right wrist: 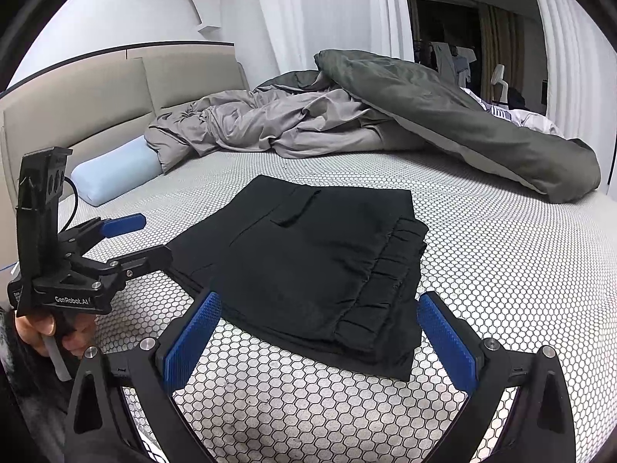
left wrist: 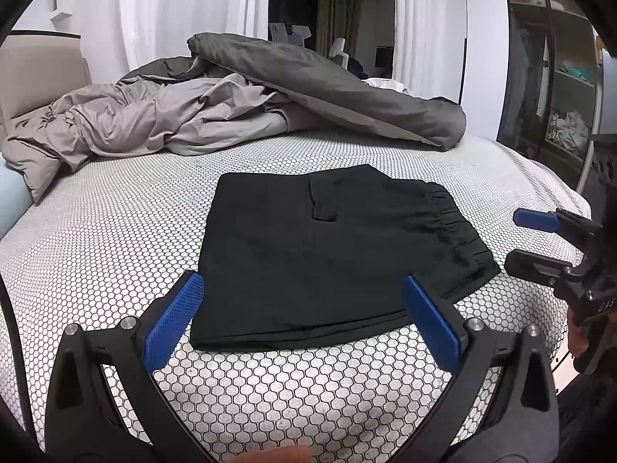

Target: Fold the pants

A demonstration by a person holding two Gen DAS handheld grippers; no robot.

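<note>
Lying folded flat, black pants (left wrist: pixel 324 254)

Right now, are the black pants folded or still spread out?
Folded. The black pants lie as a compact stacked rectangle on the mattress, with layered edges showing along the near side. Neither hand-held gripper touches them.

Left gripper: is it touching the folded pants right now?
Apart. The right wrist view shows the left gripper open beside the pants, with honeycomb mattress cover visible below its fingers.

Black pants (left wrist: pixel 327 254), honeycomb-patterned white mattress (left wrist: pixel 115 239)
</note>
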